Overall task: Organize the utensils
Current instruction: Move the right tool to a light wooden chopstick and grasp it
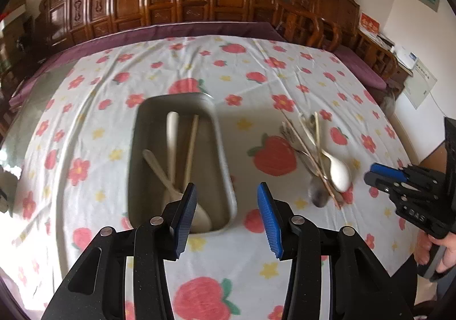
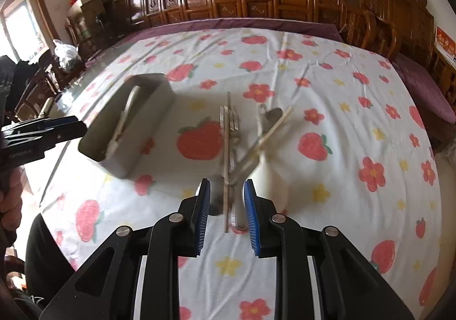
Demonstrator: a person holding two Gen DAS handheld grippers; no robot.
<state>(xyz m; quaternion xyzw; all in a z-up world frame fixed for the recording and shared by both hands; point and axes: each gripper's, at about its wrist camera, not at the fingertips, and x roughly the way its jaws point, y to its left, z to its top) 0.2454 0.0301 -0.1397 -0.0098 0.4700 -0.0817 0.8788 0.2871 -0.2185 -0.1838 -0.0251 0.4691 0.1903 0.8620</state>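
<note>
Three utensils already in tray (image 1: 182, 160); left tongs (image 1: 226, 214) open above, empty. Right tongs (image 2: 226, 200) parted, empty, over pile (image 2: 236, 143). Next: close on one chopstick (image 2: 226, 166).

The left gripper (image 1: 227, 194) points steeply down, jaws parted and empty. The right gripper (image 2: 226, 191) tilts likewise — jaws narrower, gripping nothing.
</note>
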